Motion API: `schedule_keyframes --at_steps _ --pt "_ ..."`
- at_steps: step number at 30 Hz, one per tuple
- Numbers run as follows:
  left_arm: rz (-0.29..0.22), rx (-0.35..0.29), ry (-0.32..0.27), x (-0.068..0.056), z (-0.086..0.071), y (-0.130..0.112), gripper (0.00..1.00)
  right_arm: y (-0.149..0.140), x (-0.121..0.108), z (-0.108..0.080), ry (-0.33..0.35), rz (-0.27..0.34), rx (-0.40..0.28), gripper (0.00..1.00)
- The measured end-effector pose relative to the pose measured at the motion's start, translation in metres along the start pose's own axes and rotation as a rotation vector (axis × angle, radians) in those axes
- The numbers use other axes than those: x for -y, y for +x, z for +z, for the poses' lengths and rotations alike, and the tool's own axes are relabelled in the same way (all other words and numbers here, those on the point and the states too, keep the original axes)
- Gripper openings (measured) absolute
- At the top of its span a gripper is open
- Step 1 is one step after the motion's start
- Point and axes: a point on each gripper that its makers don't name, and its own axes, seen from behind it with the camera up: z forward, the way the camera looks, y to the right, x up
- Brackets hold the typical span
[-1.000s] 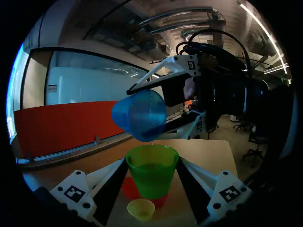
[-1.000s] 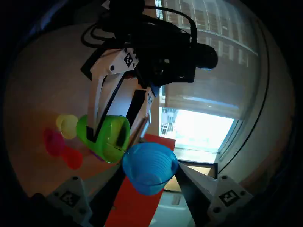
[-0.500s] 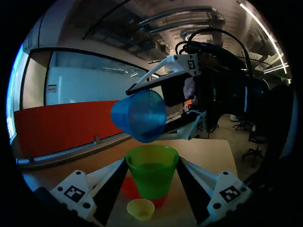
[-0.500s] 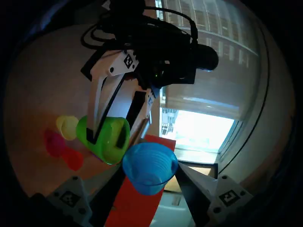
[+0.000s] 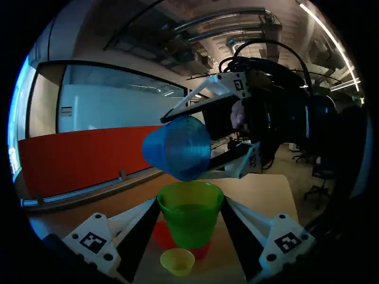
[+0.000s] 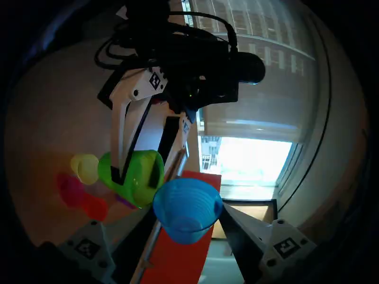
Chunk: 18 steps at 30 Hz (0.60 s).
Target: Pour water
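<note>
While my right gripper (image 6: 188,214) clamps the tipped blue cup (image 5: 177,147) just above the upright green cup (image 5: 190,213) pinched in my left gripper (image 5: 190,208), I should centre its lip over that rim and tilt slowly.

No word, number or brand can be read. The square black-and-white markers (image 5: 93,242) on the left gripper (image 5: 189,204) and on the right gripper (image 6: 188,215) carry coded patterns, not lettering. A small plate (image 5: 65,111) on the pale wall (image 5: 109,109) is too small to make out.
</note>
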Motion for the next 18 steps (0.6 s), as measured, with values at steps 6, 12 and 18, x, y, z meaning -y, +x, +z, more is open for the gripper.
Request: schedule_keyframes --at_steps 6,12,18 --pt "0.002 0.005 0.001 0.000 -0.002 0.000 0.87 -0.003 -0.001 -0.001 -0.024 0.088 -0.014 0.91" --pt "0.011 0.011 0.003 -0.002 -0.004 -0.002 0.87 -0.009 -0.003 -0.008 -0.063 0.220 -0.037 0.91" --pt "0.020 0.016 0.008 -0.003 -0.007 -0.002 0.87 -0.010 -0.001 -0.015 -0.081 0.381 -0.076 0.91"
